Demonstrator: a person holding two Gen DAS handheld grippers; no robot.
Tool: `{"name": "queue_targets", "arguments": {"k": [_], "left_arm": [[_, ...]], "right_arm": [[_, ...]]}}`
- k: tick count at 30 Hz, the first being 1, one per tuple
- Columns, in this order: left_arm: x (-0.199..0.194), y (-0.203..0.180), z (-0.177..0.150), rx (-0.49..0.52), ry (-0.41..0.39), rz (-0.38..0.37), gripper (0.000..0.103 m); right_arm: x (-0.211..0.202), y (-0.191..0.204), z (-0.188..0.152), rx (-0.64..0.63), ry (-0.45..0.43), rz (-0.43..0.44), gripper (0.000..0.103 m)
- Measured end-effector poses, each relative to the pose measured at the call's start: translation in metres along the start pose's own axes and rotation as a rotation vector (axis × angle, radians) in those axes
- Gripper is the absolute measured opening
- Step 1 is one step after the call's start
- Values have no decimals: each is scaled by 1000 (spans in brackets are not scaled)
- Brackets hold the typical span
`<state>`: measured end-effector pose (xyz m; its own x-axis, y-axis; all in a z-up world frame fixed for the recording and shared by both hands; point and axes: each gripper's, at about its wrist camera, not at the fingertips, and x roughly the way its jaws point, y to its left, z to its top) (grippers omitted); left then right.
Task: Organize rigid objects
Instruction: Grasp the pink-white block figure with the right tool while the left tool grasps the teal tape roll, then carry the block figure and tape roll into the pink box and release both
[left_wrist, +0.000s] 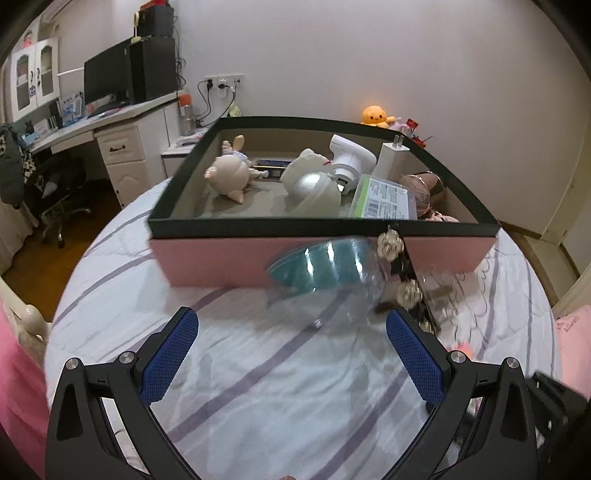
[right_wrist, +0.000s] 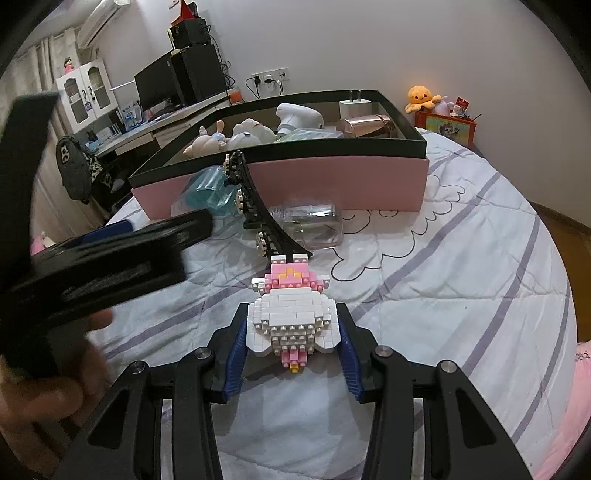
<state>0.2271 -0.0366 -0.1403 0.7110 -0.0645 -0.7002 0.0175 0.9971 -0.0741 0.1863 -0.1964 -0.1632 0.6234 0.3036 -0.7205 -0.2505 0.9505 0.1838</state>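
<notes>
A pink box with a black rim (left_wrist: 221, 258) (right_wrist: 332, 181) stands on the bed, holding toys, a charger and a copper cup. A clear bottle with a teal label (left_wrist: 325, 266) (right_wrist: 210, 192) lies against its front wall. My left gripper (left_wrist: 291, 332) is open, just short of the bottle. My right gripper (right_wrist: 291, 332) is shut on a white and pink brick figure (right_wrist: 291, 314). The figure's black arched part with gold gears (right_wrist: 255, 199) (left_wrist: 406, 280) reaches toward the box. A clear jar (right_wrist: 314, 225) lies behind it.
The bed has a white quilt with purple stripes (left_wrist: 258, 369) (right_wrist: 461, 277). A desk with monitor and drawers (left_wrist: 118, 110) stands at the far left. An orange plush octopus (left_wrist: 375, 116) (right_wrist: 421, 98) sits beyond the box. The left gripper's body (right_wrist: 92, 266) fills the right view's left side.
</notes>
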Motion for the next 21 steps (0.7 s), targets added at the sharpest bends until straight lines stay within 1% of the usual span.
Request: {"name": "queue_targets", "arguments": {"k": [3, 4, 5, 6, 7, 8, 9, 11, 18, 21], "left_arm": [[12, -2, 5, -17, 20, 21, 102], [17, 0, 7, -35, 33, 6, 101], [20, 1, 8, -45, 39, -7, 97], [24, 4, 9, -63, 54, -40, 83], [26, 4, 8, -69, 66, -55, 72], [27, 5, 7, -72, 72, -59, 71], [24, 8, 6, -82, 63, -81, 71], [19, 11, 3, -87, 52, -90, 71], [-16, 23, -13, -81, -7, -70, 71], [-26, 28, -16, -76, -19, -70, 71]], "right_arm": [[0, -1, 0, 4, -1, 5, 45], [0, -2, 0, 6, -2, 7, 45], [0, -2, 0, 8, -2, 8, 45], [0, -2, 0, 10, -3, 9, 45], [-1, -2, 0, 11, -4, 9, 45], [-1, -3, 0, 13, -5, 10, 45], [-1, -3, 0, 16, -6, 12, 45], [-3, -4, -1, 20, -11, 11, 45], [-12, -2, 0, 22, -23, 14, 45], [-18, 2, 3, 17, -36, 16, 45]]}}
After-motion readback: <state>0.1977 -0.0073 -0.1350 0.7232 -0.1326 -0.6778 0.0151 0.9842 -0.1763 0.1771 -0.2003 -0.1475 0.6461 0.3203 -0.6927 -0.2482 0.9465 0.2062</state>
